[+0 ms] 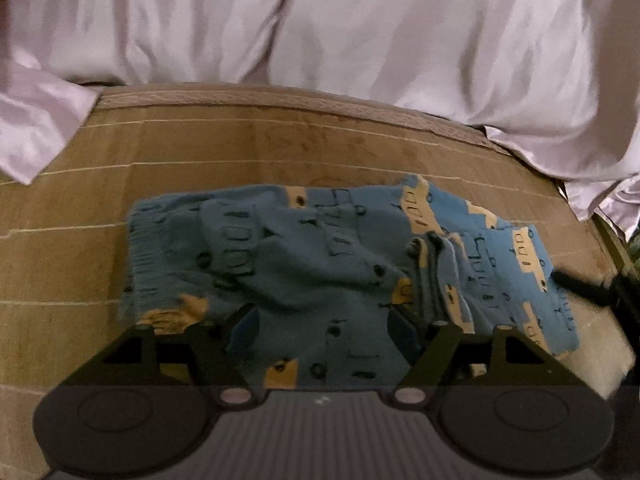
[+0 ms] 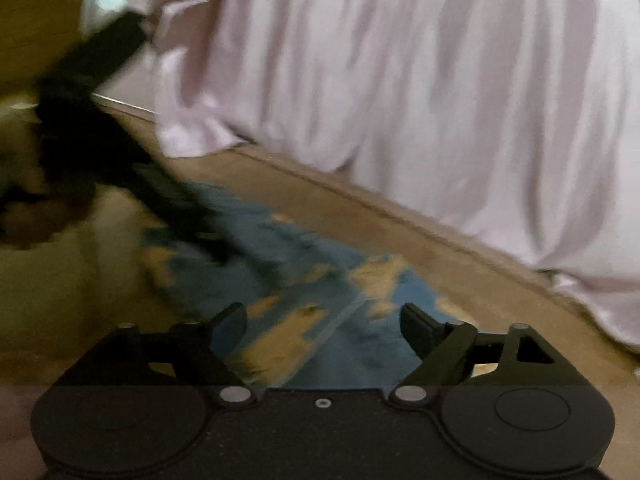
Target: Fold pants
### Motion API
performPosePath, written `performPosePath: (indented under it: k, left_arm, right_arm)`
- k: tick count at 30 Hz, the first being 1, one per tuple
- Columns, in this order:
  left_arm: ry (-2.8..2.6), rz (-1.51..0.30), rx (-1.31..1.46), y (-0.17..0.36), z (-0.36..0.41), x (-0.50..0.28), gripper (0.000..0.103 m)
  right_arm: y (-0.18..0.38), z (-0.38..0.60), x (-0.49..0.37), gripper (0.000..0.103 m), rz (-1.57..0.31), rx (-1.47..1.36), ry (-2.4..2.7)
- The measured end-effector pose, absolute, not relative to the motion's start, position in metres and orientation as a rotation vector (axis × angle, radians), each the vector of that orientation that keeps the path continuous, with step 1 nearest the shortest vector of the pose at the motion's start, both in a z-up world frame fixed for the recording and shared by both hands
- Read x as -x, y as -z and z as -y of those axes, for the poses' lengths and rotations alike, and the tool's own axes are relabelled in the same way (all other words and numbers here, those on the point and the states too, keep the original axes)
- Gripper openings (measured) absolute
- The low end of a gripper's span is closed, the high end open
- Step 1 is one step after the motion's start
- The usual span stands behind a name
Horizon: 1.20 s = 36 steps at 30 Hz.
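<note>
left hand-held gripper (image 1: pixel 322 326), jaws spread wide, low over near edge of pants (image 1: pixel 304 264), nothing clamped. blue pants with yellow vehicle print, lying crumpled and partly folded on tan woven mat (image 1: pixel 200 148), ribbed cuff toward left. pale satin sheet (image 1: pixel 320 20) bunched along far edge of mat. right hand-held gripper (image 2: pixel 324 322), jaws likewise wide, just above pants (image 2: pixel 340 344); view blurred. dark shape of left hand-held gripper (image 2: pixel 120 152) over far end of pants.
</note>
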<state>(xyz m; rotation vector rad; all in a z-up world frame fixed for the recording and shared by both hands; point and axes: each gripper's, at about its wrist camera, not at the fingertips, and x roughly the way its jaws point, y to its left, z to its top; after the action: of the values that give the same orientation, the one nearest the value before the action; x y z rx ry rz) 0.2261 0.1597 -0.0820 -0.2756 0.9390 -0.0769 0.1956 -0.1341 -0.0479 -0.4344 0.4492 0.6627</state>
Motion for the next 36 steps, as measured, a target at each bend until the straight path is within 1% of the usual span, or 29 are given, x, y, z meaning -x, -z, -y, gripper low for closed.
performPosePath:
  k: [2,5,8,10,12,15,17,18,21,22,23,24,26,28,29,36]
  left_arm:
    - [0.057,-0.912,0.283,0.081,-0.162,-0.219,0.084]
    - [0.043,-0.902,0.278,0.084,-0.163,-0.211,0.087]
    - [0.01,-0.944,0.183,0.094,-0.159,-0.212,0.087]
    - [0.008,-0.939,0.171,0.095,-0.161,-0.207,0.087]
    - [0.003,-0.905,0.199,0.09,-0.166,-0.199,0.087]
    - [-0.05,-0.817,0.246,0.083,-0.178,-0.184,0.087]
    - [-0.112,-0.772,0.266,0.085,-0.19,-0.176,0.086]
    - [-0.141,-0.759,0.281,0.086,-0.195,-0.175,0.084]
    - [-0.217,-0.761,0.358,0.095,-0.216,-0.175,0.071]
    - [-0.227,-0.768,0.385,0.098,-0.221,-0.176,0.061]
    - [-0.235,-0.775,0.415,0.101,-0.226,-0.178,0.055]
    - [-0.238,-0.782,0.44,0.103,-0.229,-0.179,0.053]
    - [-0.232,-0.786,0.463,0.104,-0.231,-0.179,0.04]
    - [-0.231,-0.79,0.432,0.102,-0.225,-0.182,0.033]
    - [-0.235,-0.791,0.4,0.101,-0.221,-0.182,0.025]
    - [-0.269,-0.806,0.24,0.091,-0.2,-0.195,0.023]
  right_arm:
    - [0.055,0.13,-0.215,0.09,-0.468,0.45,-0.623]
    - [0.076,0.114,-0.247,0.09,-0.53,0.479,-0.618]
    - [0.087,0.105,-0.266,0.093,-0.535,0.474,-0.61]
    - [0.081,0.104,-0.274,0.092,-0.544,0.455,-0.606]
    - [0.068,0.11,-0.269,0.093,-0.504,0.425,-0.598]
    - [0.054,0.122,-0.252,0.097,-0.467,0.381,-0.635]
    - [0.051,0.126,-0.241,0.098,-0.456,0.359,-0.659]
    - [0.052,0.128,-0.236,0.098,-0.455,0.356,-0.666]
    - [0.058,0.128,-0.223,0.098,-0.444,0.375,-0.647]
    - [0.061,0.128,-0.221,0.098,-0.449,0.384,-0.642]
    - [0.064,0.128,-0.219,0.098,-0.456,0.394,-0.637]
    - [0.067,0.128,-0.218,0.098,-0.46,0.401,-0.634]
    - [0.07,0.13,-0.215,0.098,-0.461,0.406,-0.632]
    - [0.073,0.132,-0.216,0.098,-0.469,0.396,-0.63]
    - [0.075,0.132,-0.217,0.098,-0.475,0.392,-0.63]
    - [0.084,0.135,-0.218,0.098,-0.484,0.388,-0.622]
